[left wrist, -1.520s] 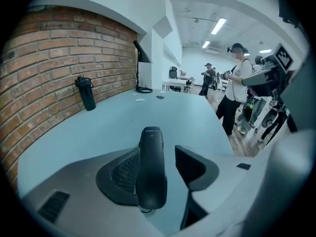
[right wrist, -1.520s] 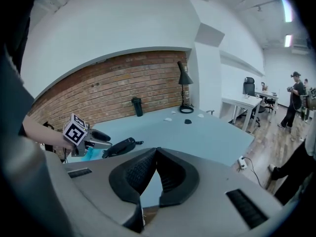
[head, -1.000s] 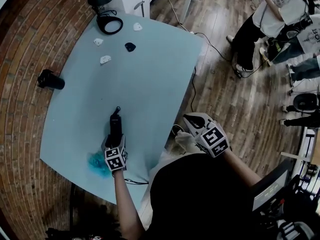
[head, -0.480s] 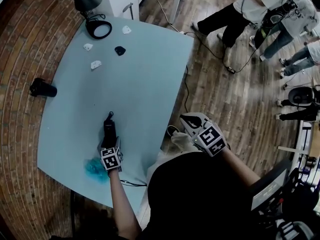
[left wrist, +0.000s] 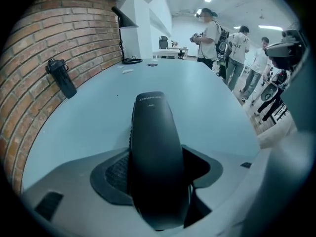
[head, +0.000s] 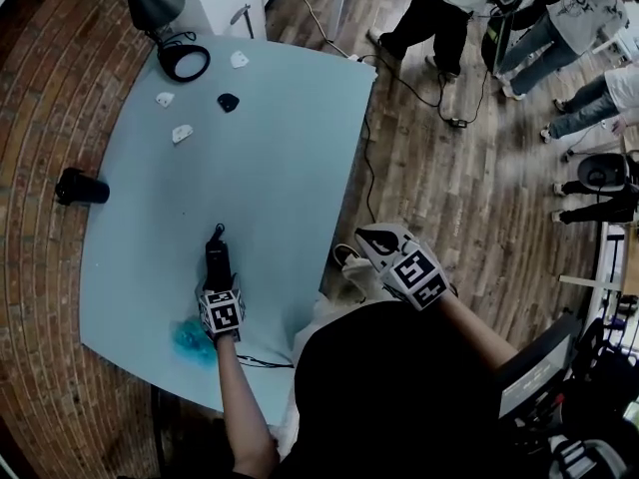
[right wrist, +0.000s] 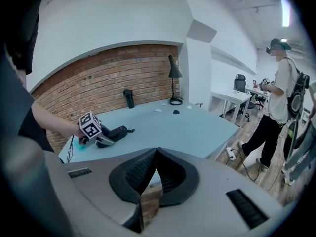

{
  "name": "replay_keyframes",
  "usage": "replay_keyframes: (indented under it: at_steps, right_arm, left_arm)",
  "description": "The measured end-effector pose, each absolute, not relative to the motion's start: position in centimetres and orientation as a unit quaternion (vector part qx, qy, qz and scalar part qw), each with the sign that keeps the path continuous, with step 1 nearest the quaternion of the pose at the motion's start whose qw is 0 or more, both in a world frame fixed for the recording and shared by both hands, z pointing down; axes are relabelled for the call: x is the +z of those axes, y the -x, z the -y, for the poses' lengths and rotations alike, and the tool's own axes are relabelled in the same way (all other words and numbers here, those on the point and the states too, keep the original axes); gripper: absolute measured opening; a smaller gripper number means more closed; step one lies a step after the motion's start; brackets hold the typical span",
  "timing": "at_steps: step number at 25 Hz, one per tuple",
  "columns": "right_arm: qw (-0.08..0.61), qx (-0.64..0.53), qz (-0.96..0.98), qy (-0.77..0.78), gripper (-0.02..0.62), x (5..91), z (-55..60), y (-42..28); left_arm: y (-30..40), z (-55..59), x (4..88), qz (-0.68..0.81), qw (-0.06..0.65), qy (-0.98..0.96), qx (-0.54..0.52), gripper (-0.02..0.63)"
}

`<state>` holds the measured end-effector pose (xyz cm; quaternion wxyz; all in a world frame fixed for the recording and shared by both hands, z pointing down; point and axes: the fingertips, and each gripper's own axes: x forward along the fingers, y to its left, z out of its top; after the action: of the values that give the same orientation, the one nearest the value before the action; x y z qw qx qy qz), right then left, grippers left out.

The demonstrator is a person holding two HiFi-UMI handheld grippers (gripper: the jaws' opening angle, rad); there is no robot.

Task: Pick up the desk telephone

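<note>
Head view: left gripper [head: 214, 273] steeply downward

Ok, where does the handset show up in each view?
Head view: handset lower left of centre, near the front edge of the table.
Left gripper view: handset fills the lower middle, pointing away from the camera.
Right gripper view: handset small, left of centre.
Shared landmark: the bottle, far left in the head view, upper left in the left gripper view, above the handset in the right gripper view.
</note>
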<state>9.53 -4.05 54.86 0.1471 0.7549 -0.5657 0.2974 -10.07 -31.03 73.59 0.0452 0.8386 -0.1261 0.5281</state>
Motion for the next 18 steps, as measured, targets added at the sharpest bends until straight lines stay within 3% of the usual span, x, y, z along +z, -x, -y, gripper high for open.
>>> replay_keyframes:
  at_steps: [14,18]
  right_arm:
    - [0.133,0.305,0.561,-0.758,0.005,55.7,2.8,-8.9]
    - [0.133,0.305,0.563,-0.757,0.005,55.8,2.9,-8.7]
  left_arm:
    - [10.1,29.9,74.4,0.024,0.008,-0.788,0.616,0.301]
    - [9.9,29.6,74.9,0.012,0.035,-0.784,0.619,0.305]
